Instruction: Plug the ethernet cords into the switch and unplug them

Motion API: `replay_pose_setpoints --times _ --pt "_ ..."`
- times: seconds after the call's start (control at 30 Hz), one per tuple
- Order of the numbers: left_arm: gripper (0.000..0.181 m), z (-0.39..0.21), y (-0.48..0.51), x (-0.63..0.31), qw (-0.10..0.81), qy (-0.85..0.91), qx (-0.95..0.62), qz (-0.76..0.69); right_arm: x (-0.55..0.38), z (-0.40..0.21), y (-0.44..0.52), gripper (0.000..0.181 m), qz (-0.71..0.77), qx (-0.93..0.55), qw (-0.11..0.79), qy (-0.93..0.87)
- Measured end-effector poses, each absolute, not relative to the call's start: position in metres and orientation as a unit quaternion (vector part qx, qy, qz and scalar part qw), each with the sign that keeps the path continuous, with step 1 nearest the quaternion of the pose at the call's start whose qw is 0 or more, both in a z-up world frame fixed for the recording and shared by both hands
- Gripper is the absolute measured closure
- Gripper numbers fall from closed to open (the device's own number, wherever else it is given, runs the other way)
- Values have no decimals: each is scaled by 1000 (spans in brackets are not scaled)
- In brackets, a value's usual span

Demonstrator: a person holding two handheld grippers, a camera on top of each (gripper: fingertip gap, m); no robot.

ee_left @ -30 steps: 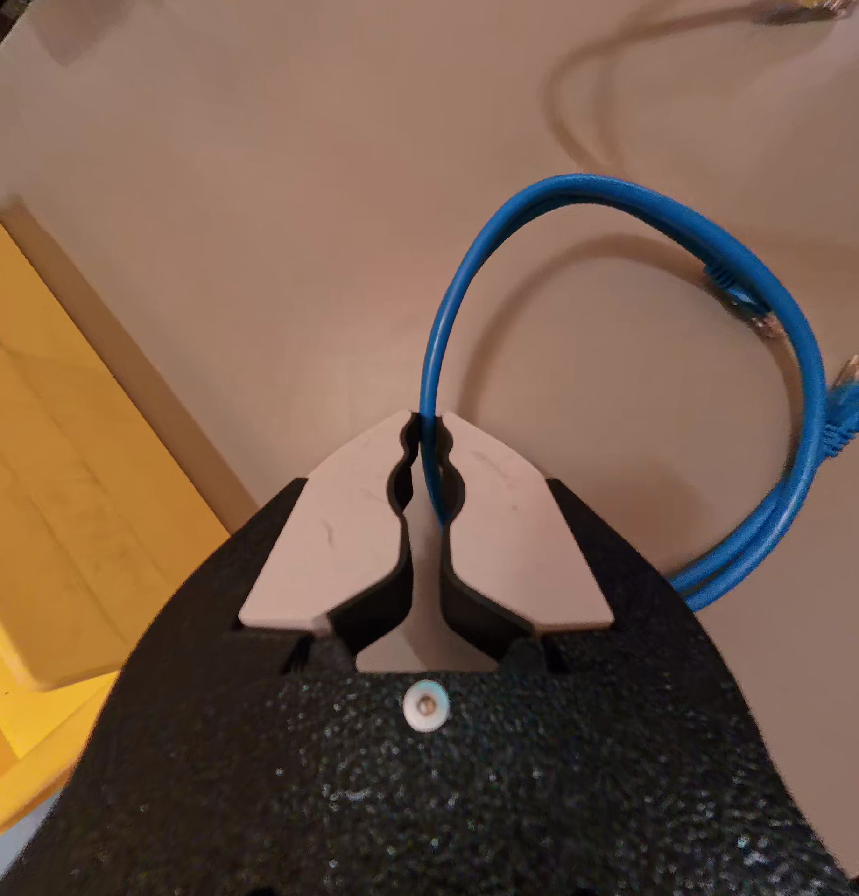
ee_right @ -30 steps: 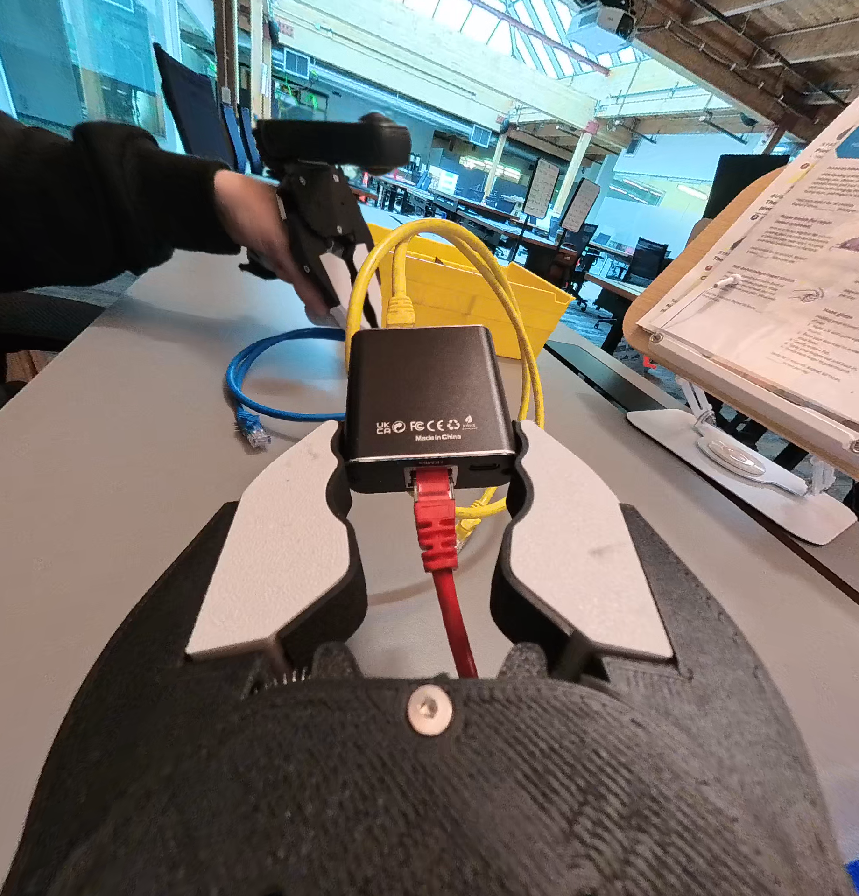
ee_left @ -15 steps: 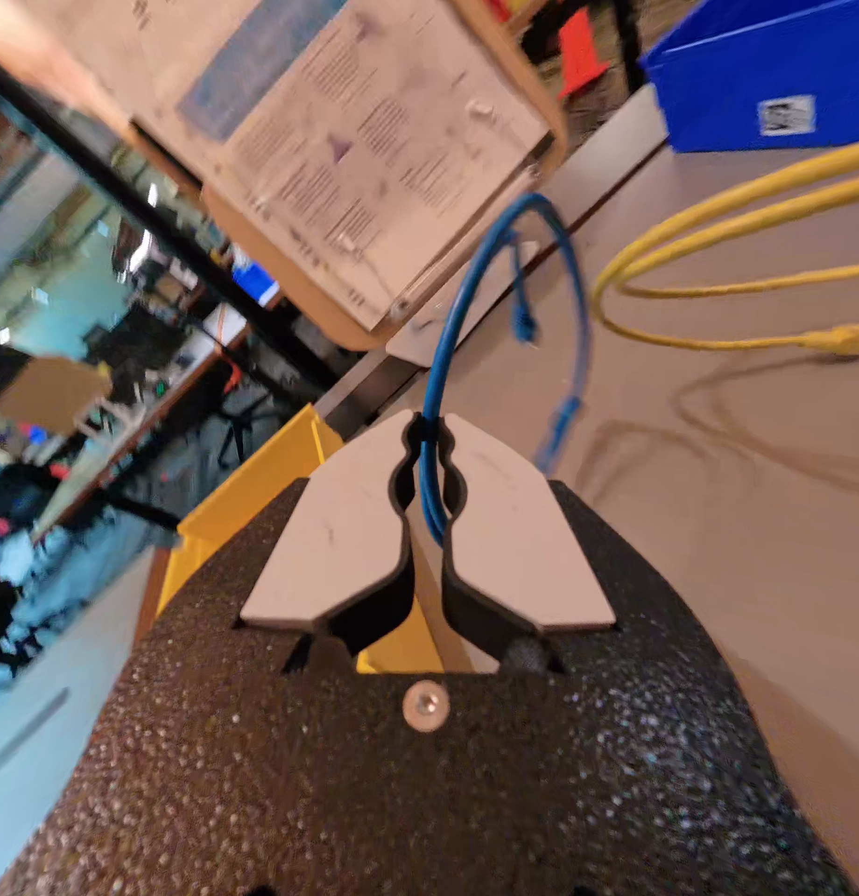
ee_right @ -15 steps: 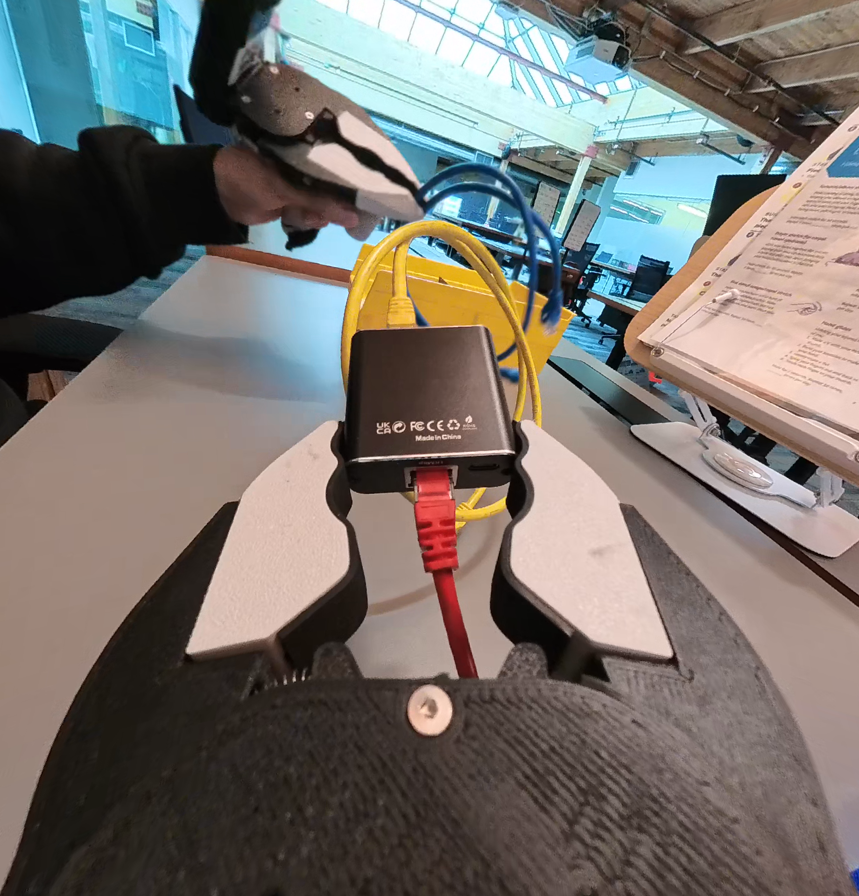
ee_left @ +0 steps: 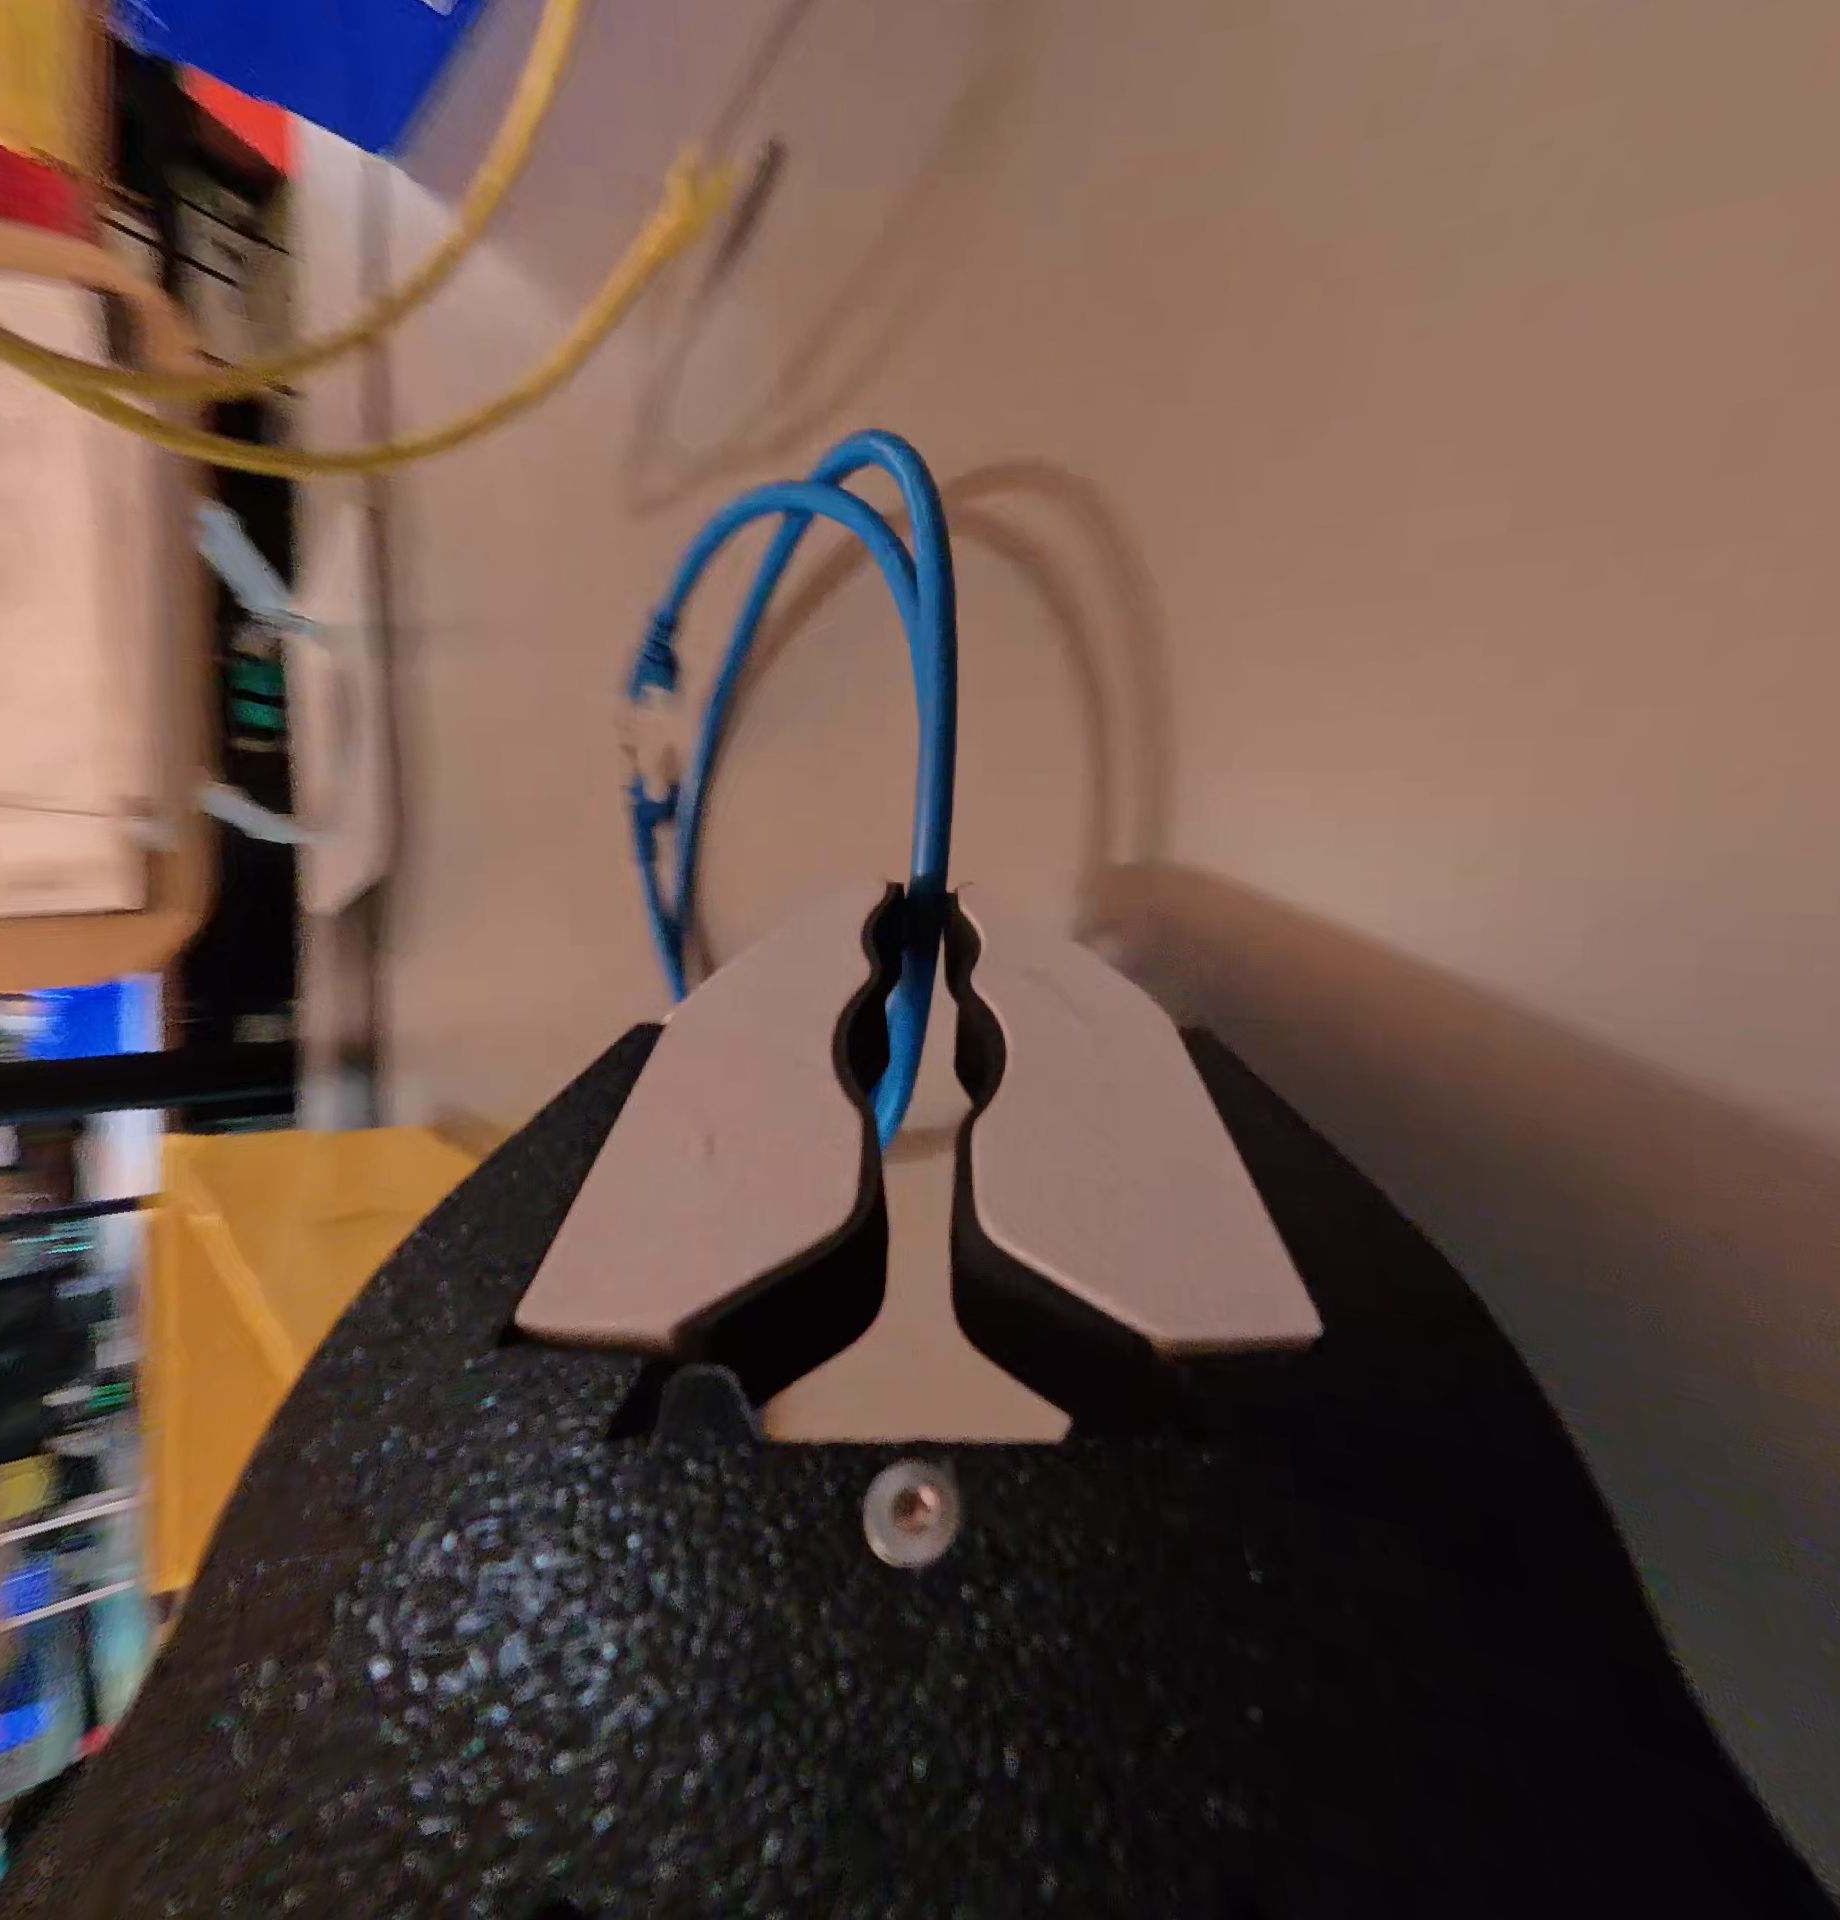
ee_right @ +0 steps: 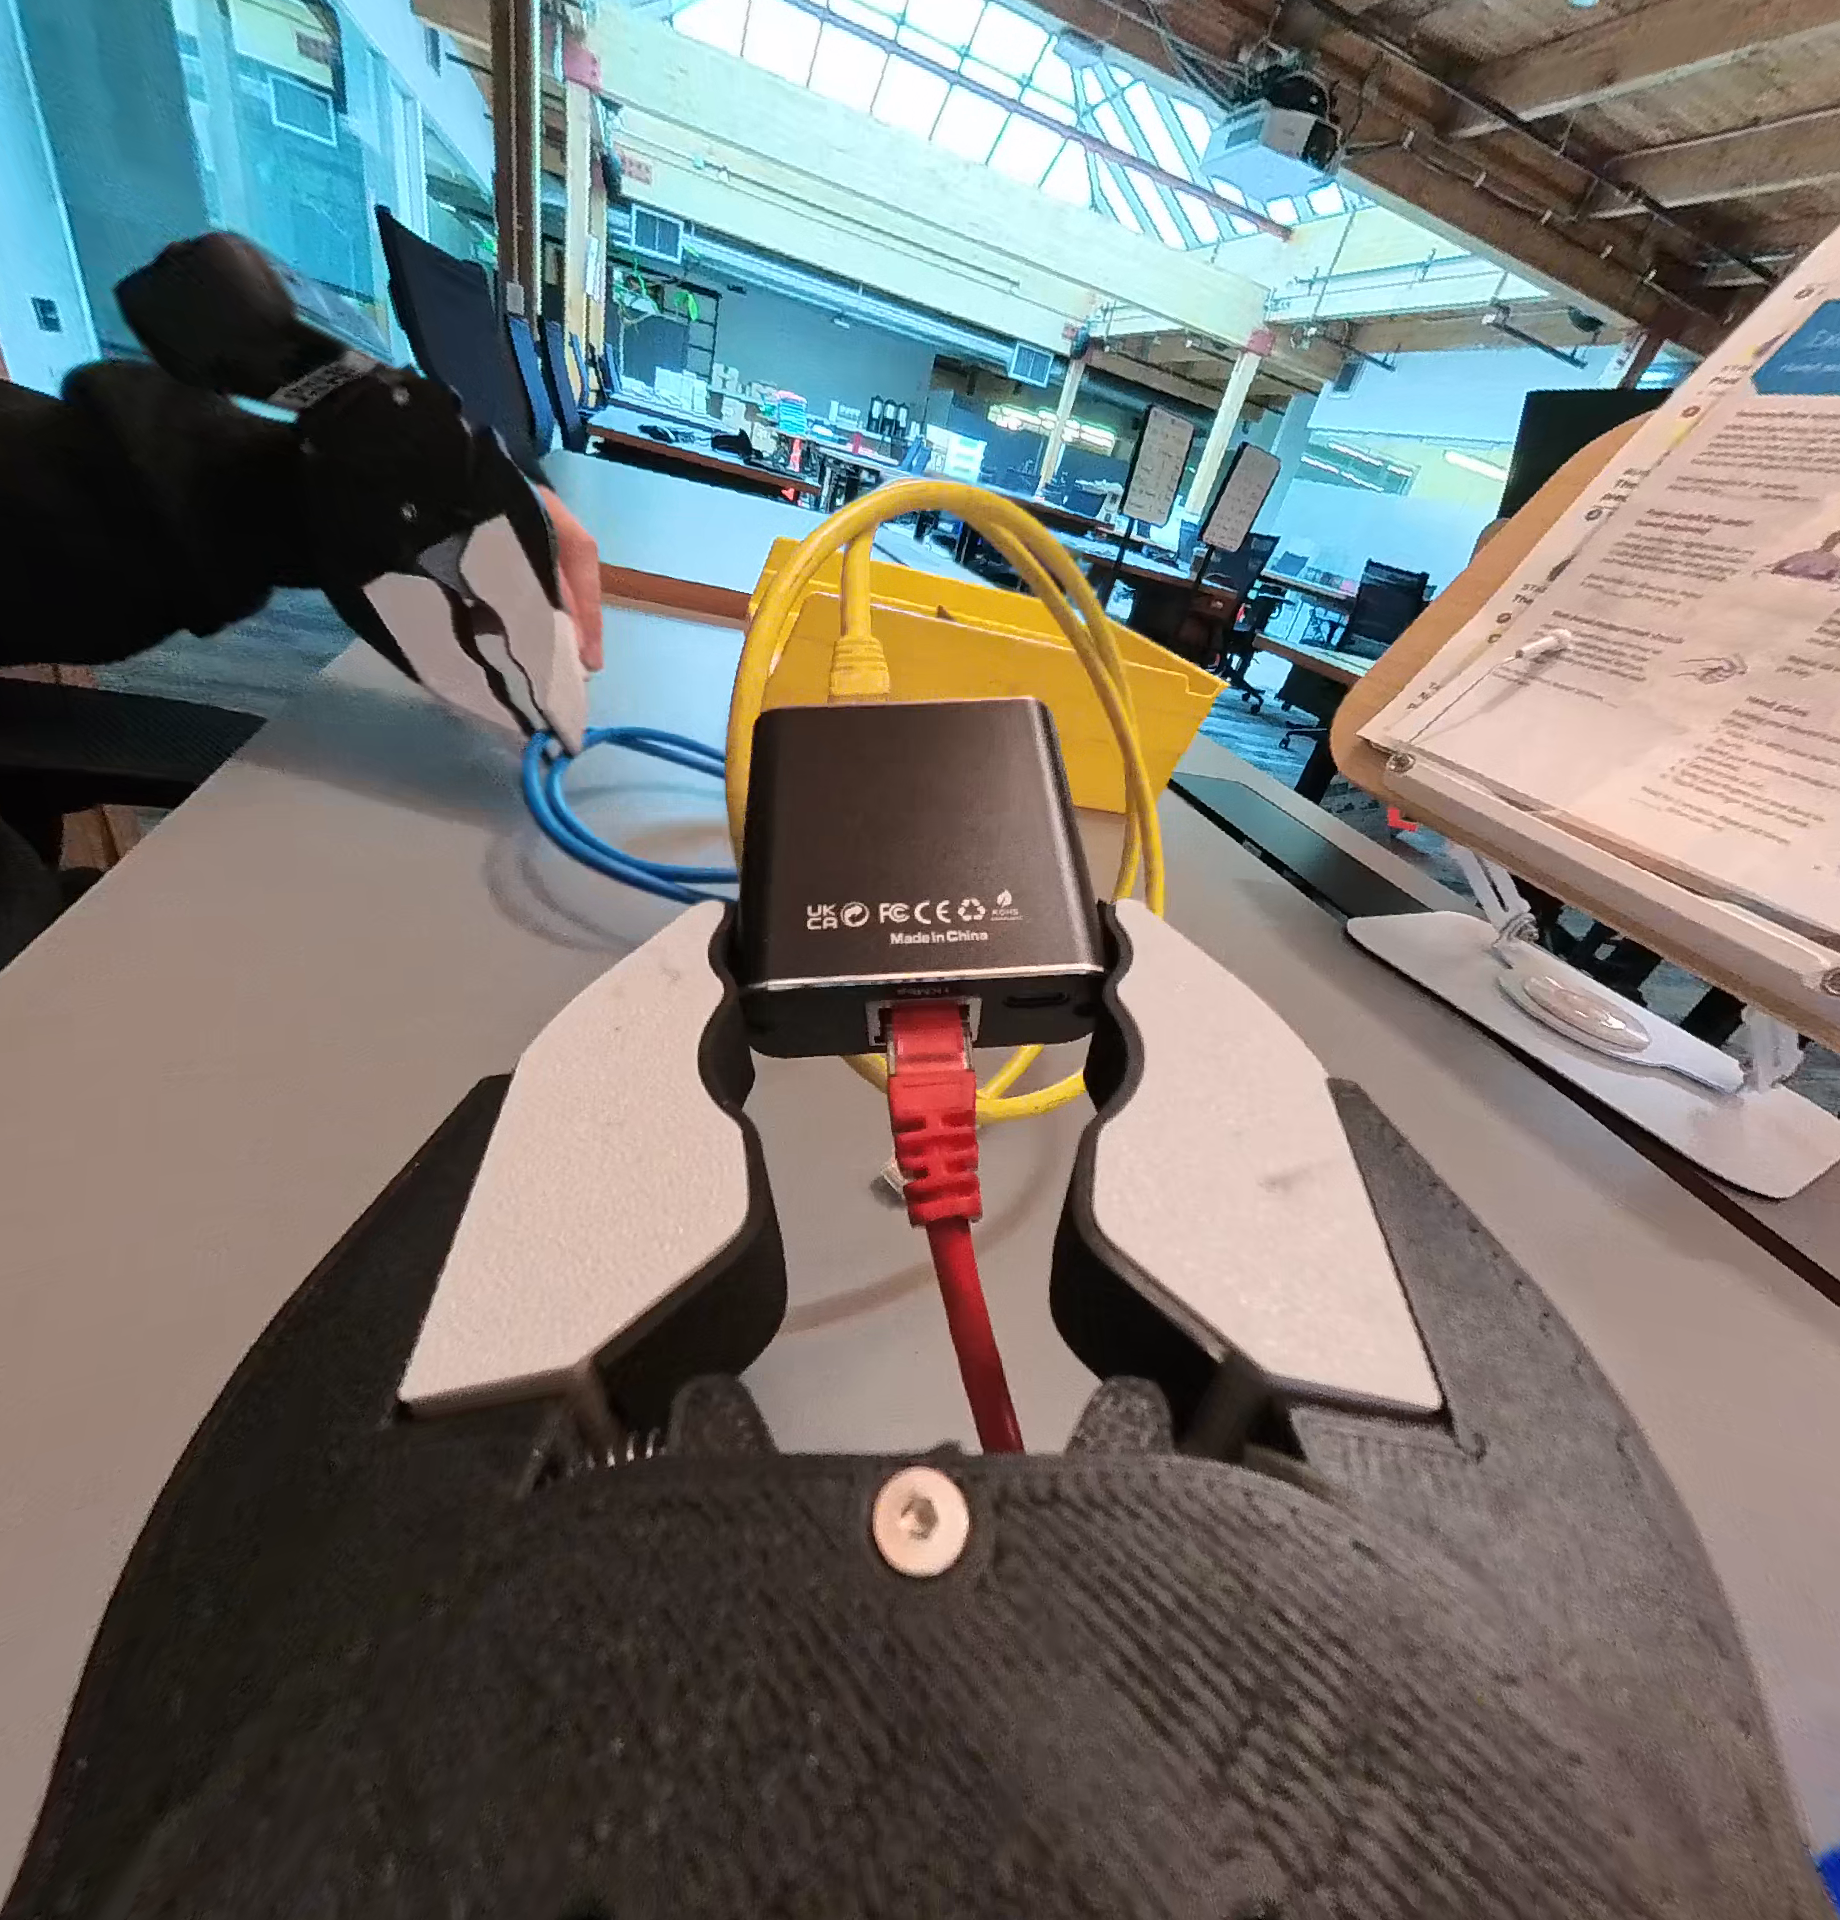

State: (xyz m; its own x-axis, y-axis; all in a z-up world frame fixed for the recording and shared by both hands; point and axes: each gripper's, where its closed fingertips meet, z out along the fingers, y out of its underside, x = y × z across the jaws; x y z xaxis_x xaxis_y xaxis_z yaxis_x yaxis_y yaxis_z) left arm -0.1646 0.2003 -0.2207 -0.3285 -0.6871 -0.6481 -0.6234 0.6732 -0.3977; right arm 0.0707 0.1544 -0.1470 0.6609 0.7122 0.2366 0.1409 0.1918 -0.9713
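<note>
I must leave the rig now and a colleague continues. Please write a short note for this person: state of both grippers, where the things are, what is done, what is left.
Left gripper: shut on the blue cord, mid-cable; both its plugs hang free, unplugged.
Right gripper: shut on the black switch, held above the table.
Done: red cord is plugged into the near face; yellow cord appears plugged into the far side.
Left: regrip the blue cord near a plug, insert it, then unplug all cords.

Both wrist views close, sharing blue cord [ee_left: 926,665]
</note>
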Motion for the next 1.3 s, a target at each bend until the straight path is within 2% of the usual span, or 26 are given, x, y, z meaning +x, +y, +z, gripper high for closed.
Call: replay_pose_setpoints --times 0.13,0.2,0.23,0.3,0.37,0.47,0.57,0.7,0.77,0.87,0.93,1.13,1.3 --pt "162 -244 172 -189 284 815 -481 -155 68 -151 155 119 206 -606 679 -361" --pt "152 -237 157 -189 250 796 -506 -221 68 -150 155 119 207 -605 679 -360" --pt "147 -229 154 -184 258 785 -507 -245 69 -151 156 119 206 -606 679 -359" --pt "148 -212 164 -166 303 751 -528 -255 69 -151 156 119 205 -607 679 -360" --pt "148 -205 193 -145 329 671 -624 -229 68 -151 156 119 204 -607 679 -360" --pt "137 -215 223 -122 306 521 -774 -190 69 -151 156 119 203 -607 679 -358" --pt "116 -228 212 -88 294 515 -785 -176 69 -151 156 119 202 -608 679 -359" --pt "111 -250 210 -68 291 528 -792 -100 69 -150 155 119 202 -606 680 -361" --pt "118 -254 213 -65 286 524 -797 -88 69 -149 155 119 202 -605 680 -361" --pt "152 -255 205 -62 256 543 -792 -114 72 -149 156 119 197 -607 681 -359" --pt "158 -253 184 -59 226 625 -731 -153 74 -149 156 119 195 -608 682 -356" --pt "167 -239 149 -77 260 850 -424 -174 74 -149 156 119 196 -608 683 -355" --pt "168 -248 158 -88 271 807 -480 -214 72 -151 156 119 197 -609 679 -359"
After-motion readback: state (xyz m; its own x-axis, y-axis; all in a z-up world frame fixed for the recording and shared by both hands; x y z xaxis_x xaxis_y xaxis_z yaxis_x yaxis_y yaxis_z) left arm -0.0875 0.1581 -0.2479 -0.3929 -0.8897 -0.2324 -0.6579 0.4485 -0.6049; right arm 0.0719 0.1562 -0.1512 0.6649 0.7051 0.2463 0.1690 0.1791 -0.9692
